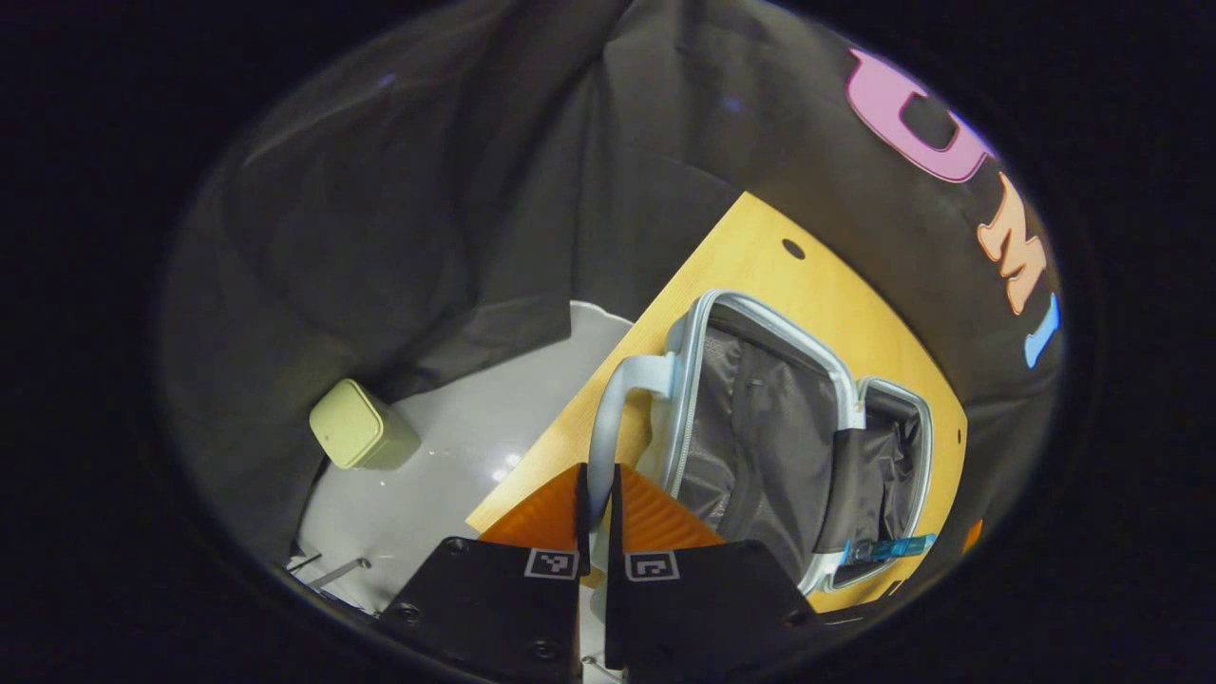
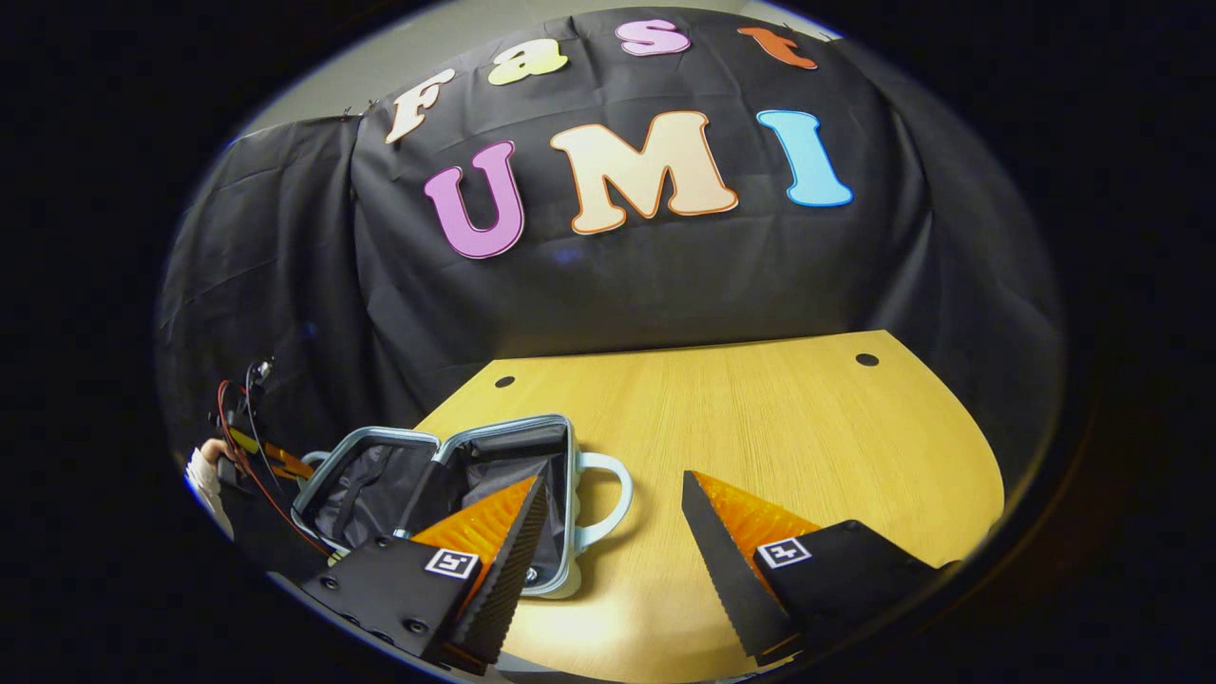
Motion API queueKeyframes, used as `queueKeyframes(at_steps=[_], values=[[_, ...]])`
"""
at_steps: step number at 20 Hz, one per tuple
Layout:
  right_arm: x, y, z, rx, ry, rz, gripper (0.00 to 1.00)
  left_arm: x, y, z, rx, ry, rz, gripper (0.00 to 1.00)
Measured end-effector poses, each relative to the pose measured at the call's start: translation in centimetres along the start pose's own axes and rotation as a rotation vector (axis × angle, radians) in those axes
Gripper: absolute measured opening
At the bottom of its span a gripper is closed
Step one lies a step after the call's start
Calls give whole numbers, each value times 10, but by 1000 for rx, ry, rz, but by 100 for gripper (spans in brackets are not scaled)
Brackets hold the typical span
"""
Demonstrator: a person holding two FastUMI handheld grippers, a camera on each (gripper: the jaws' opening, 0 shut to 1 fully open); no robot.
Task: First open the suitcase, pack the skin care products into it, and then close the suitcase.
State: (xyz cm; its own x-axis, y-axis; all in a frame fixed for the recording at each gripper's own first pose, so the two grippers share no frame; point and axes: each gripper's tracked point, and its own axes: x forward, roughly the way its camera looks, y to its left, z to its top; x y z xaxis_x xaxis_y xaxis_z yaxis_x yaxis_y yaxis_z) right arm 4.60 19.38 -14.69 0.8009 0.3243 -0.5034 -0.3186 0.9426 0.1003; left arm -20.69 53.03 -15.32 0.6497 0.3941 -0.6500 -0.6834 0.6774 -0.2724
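Note:
A small pale-blue suitcase (image 1: 760, 446) lies open on the wooden table (image 1: 760, 256), both halves showing dark lining. My left gripper (image 1: 597, 508) is shut on the pale handle (image 1: 608, 408) of the nearer half. A small blue item (image 1: 888, 548) sits at the rim of the far half; I cannot tell what it is. In the right gripper view the same suitcase (image 2: 380, 484) lies at the left, its right-hand handle (image 2: 613, 489) free. My right gripper (image 2: 615, 475) hangs open just above the table (image 2: 760, 427), beside that handle. The left gripper (image 2: 242, 446) and a hand holding it show beyond the case.
A pale green bin (image 1: 356, 427) stands on the grey floor (image 1: 456, 446) off the table's edge. Black cloth walls close the booth behind the table. Bare tabletop stretches to the right of the suitcase in the right gripper view.

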Motion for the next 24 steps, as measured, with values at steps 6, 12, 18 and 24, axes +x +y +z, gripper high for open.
queueKeyframes(at_steps=[6, 12, 18, 24], values=[[-7, -17, 7, 9, -16, 0, 91, -62, -52, 21, 88, -52, -33, 2], [-11, -36, 13, 39, -25, 12, 91, -122, -133, 29, 136, -114, -144, 2], [-14, -60, 24, 48, -38, 21, 91, -150, -221, 32, 177, -161, -269, 4], [-15, -87, 39, 73, -67, 9, 91, -152, -332, 7, 251, -128, -431, 7]])
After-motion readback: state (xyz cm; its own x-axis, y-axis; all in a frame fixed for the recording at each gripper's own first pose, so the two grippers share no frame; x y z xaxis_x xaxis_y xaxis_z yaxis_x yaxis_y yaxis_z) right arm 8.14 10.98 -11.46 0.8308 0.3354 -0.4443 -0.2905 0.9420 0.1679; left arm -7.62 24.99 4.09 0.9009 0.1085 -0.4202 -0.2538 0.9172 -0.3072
